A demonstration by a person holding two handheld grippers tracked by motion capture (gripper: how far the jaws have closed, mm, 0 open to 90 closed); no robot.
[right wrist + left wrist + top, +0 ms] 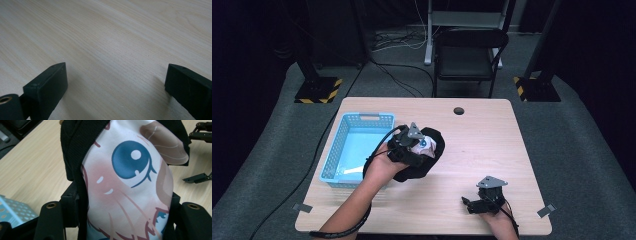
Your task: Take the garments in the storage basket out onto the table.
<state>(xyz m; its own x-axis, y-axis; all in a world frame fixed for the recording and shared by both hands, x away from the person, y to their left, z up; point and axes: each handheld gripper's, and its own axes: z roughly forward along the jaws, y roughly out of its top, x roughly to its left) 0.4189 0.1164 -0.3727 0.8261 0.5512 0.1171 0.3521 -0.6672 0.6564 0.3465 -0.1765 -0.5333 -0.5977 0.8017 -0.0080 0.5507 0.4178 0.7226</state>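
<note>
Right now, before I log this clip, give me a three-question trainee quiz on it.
1. True or false: the left tool is shut on the printed cushion.
2. Where does the blue basket stand from the cushion in the high view: A left, B right, C behind?
3. What lies between the jaws of the right tool?

Key: 1 true. 2 A. 3 Nothing, just bare wooden table; the jaws stand open.

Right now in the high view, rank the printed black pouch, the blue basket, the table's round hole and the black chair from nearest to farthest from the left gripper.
1. Printed black pouch, held by the left gripper.
2. Blue basket, just to its left.
3. Round hole, up and right, near the table's far edge.
4. Black chair, beyond the table.
</note>
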